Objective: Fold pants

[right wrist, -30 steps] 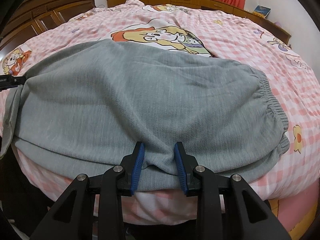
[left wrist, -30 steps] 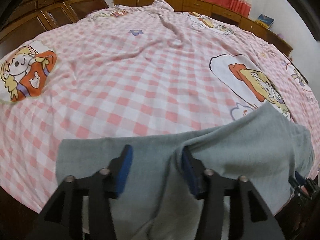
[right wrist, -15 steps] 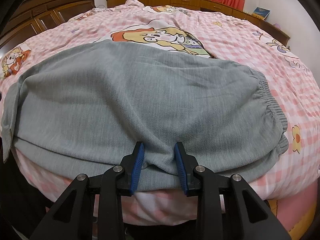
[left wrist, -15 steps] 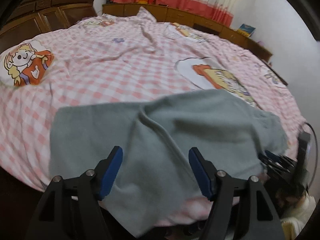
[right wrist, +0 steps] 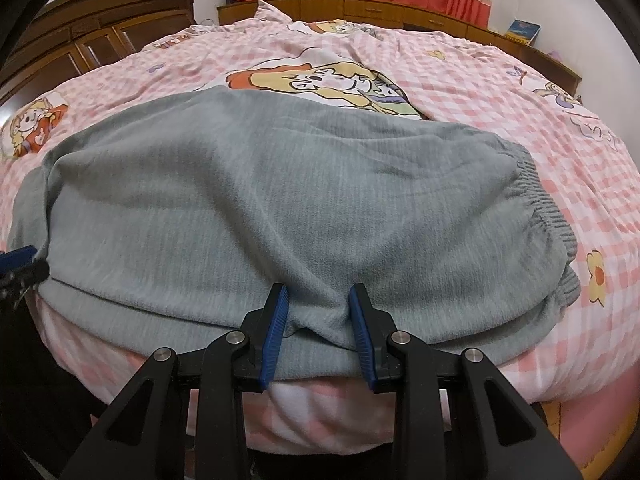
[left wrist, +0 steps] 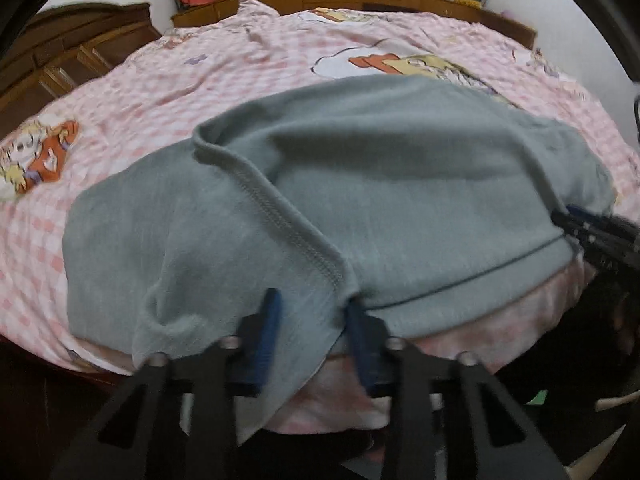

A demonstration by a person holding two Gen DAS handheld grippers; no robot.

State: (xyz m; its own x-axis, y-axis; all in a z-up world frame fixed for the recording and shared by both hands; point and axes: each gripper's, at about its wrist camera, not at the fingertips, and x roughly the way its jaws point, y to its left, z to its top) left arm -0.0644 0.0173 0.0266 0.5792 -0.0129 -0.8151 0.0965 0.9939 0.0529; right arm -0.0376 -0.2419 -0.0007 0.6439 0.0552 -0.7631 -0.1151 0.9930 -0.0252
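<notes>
Grey pants (left wrist: 400, 168) lie across the near edge of the bed, with a stitched leg hem (left wrist: 280, 216) running diagonally over the top layer. My left gripper (left wrist: 314, 324) is shut on the cloth at the hem's near end, and a loose corner hangs below it. In the right wrist view the pants (right wrist: 260, 184) spread wide, with the elastic waistband (right wrist: 544, 216) at the right. My right gripper (right wrist: 318, 312) is shut on a bunched fold at the near edge. Each gripper shows in the other's view: the right gripper (left wrist: 580, 228), the left gripper (right wrist: 20, 264).
The bed has a pink checked sheet (right wrist: 480, 80) with cartoon prints. A dark wooden wardrobe (right wrist: 100, 32) stands at the left, and a low wooden cabinet (right wrist: 400, 8) with a blue book (right wrist: 522, 30) runs along the back wall under red curtains. The bed edge drops off just below both grippers.
My left gripper stood wide open half a second ago; it has swung right and closed on the hem end. The right gripper has held its fold throughout.
</notes>
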